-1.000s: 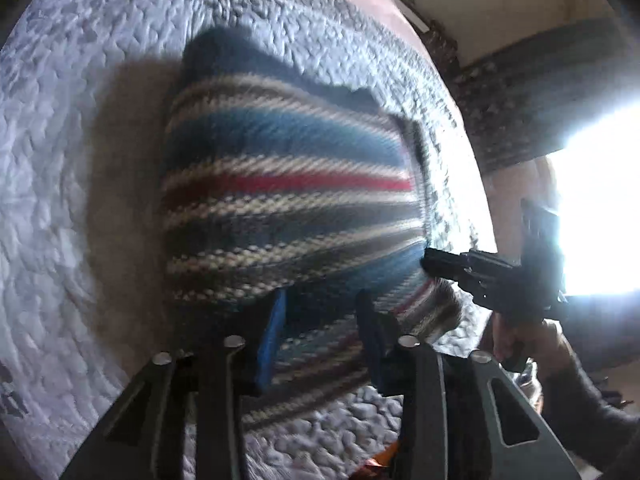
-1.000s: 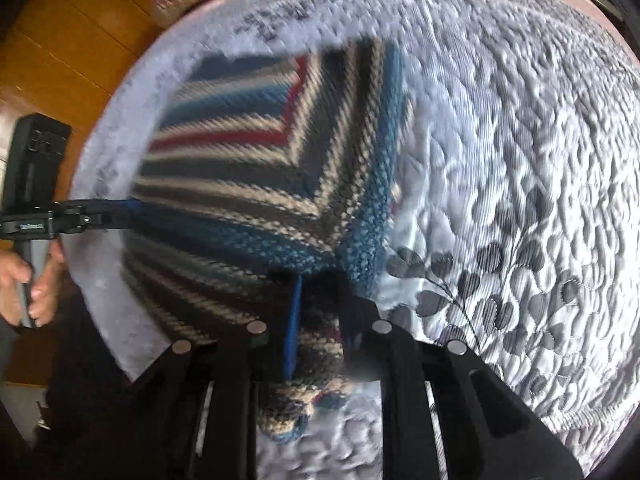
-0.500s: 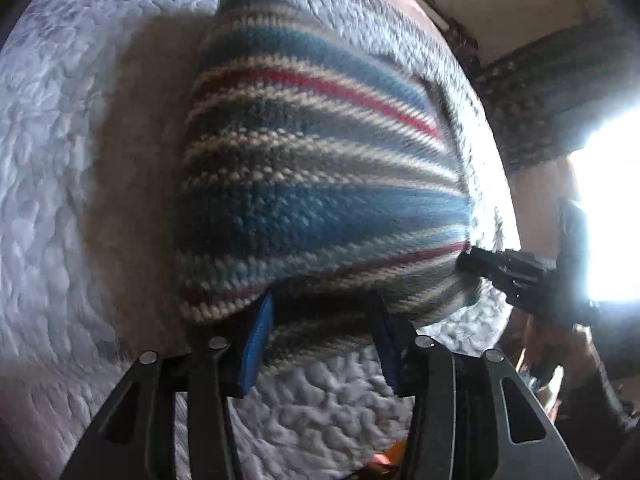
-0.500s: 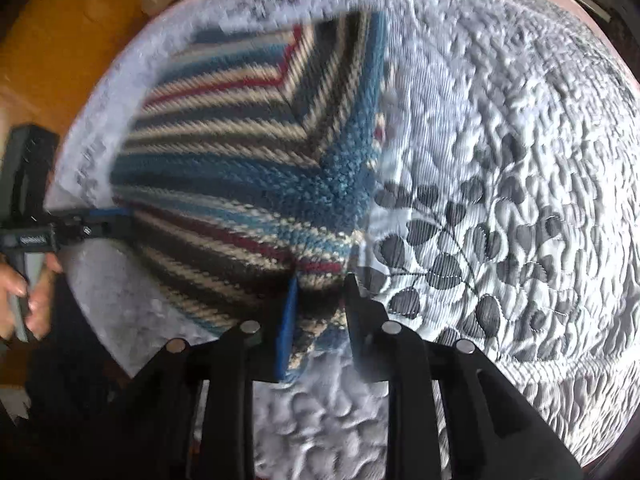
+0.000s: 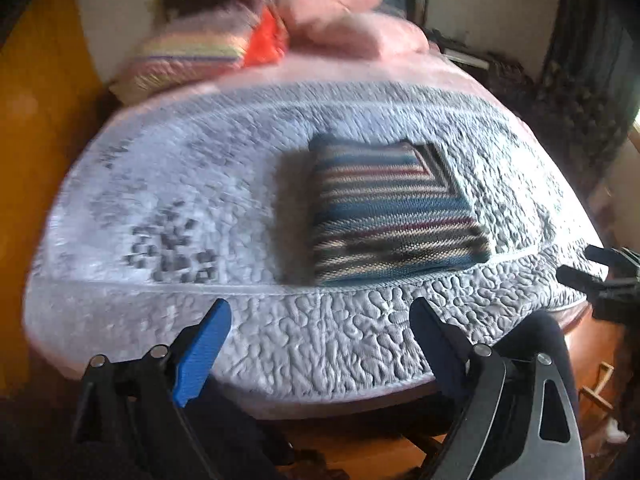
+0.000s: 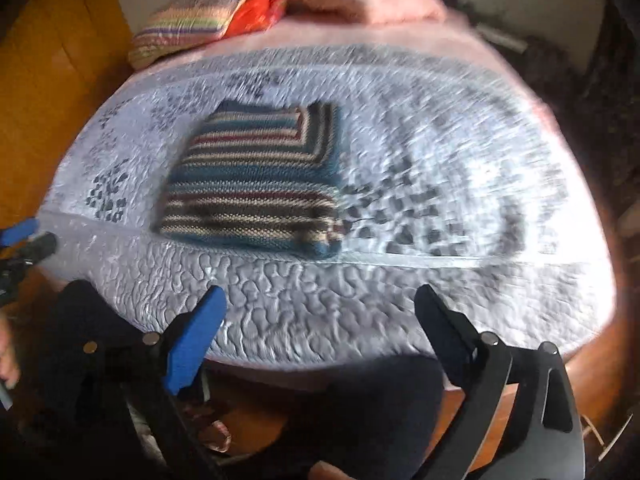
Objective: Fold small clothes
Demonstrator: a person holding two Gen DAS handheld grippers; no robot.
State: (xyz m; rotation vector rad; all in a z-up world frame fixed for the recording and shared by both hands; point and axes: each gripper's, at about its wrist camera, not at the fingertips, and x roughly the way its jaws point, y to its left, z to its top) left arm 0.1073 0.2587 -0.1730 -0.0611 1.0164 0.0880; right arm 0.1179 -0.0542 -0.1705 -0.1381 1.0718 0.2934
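Note:
A striped knit garment (image 5: pixel 394 210) in blue, cream, red and dark bands lies folded into a compact rectangle on the grey quilted bedspread (image 5: pixel 200 200). The right wrist view has it (image 6: pixel 256 184) left of centre on the spread. My left gripper (image 5: pixel 320 320) hangs open over the bed's near edge, well back from the garment, with nothing between its blue pad and dark pad. My right gripper (image 6: pixel 320 312) is open too, equally far back and empty. Each gripper also shows at the edge of the other's view.
Pink bedding (image 5: pixel 344 28) and a striped pillow with a red piece (image 5: pixel 200 52) are heaped at the head of the bed. A person's dark-clad legs (image 6: pixel 360 392) stand at the near edge. An orange wooden wall (image 5: pixel 36 160) runs along the left.
Both grippers let go of the striped garment and pulled back from the bed with jaws wide. The garment now lies flat and folded on the spread.

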